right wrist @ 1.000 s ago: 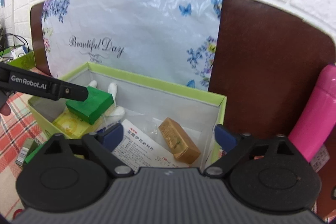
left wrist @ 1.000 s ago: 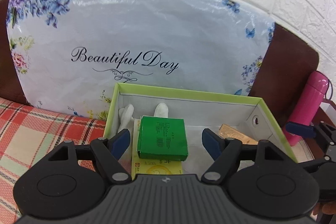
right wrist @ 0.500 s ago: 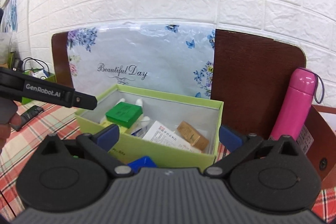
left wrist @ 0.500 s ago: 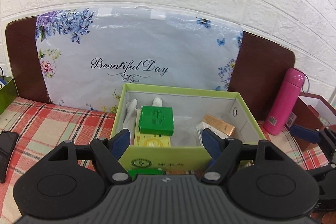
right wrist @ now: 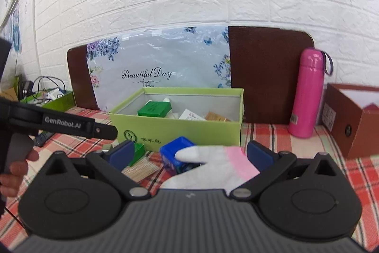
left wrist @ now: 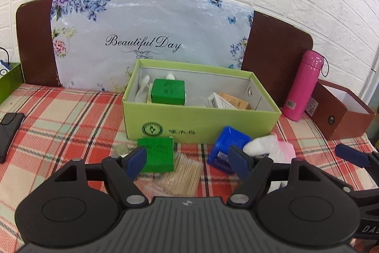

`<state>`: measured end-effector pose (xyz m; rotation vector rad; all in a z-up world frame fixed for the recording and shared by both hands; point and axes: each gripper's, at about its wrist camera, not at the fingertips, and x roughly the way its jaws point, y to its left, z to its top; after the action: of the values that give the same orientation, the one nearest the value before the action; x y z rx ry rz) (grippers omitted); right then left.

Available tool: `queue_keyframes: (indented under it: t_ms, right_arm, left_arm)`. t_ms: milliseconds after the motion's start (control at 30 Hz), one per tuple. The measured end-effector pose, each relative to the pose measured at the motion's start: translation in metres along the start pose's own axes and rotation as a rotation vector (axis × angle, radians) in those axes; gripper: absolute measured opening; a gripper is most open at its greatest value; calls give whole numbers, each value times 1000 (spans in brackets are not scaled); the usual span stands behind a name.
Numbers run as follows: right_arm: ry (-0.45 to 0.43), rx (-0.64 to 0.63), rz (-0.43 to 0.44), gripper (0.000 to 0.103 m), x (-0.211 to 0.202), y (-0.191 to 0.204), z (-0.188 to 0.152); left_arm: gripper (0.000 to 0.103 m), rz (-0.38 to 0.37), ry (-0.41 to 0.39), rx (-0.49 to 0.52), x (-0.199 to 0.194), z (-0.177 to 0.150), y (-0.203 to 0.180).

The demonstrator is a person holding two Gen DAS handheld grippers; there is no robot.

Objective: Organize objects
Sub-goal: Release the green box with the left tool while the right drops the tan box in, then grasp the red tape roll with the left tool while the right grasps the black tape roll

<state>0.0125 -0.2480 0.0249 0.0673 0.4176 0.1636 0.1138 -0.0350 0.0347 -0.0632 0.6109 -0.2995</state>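
Running the rig remotely rn, task's maybe half done imo. The green box on the plaid surface already has a green pack, something white at the back, a white leaflet and a tan carton in it.

Still loose in front of the box: another green pack, a bag of toothpicks, a blue box and a white/pink glove.

Left gripper has its fingers spread wide w/ nothing in them, sitting over the green pack + toothpicks. Right gripper is spread too, glove lies btwn the fingers but isn't pinched. So 4 items left to pack, prob glove or green pack next.
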Motion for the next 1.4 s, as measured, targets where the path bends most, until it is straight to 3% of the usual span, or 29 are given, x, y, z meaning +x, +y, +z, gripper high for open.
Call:
queue_keyframes:
  t_ms: [233,633,900,1067,1200,1233,1400]
  right_arm:
    - [34,63,-22,103,-14,0,-32]
    - [174,110,-11,102,-2,10,-84]
    - [251,127,8,65,12,17,-97]
    - [249,108,6,59,23,21,-96]
    - [252,106,14,29,27,21,-95]
    - [255,102,22,25,27,22,-95]
    - [274,71,77,22,18,33,-94]
  left_arm:
    - [78,-9,30,-29,-3,-28,5]
    - [78,-21,142,-60,21,-76,9]
    - [78,-17,145,-64,43,-79,5]
    - [77,-26,134,-59,51,-74,9]
    - [59,-35,131,-44,50,-75,12]
    - [50,-53,133,-50,49,-75,14]
    - [51,-80,158,-18,35,-82,17]
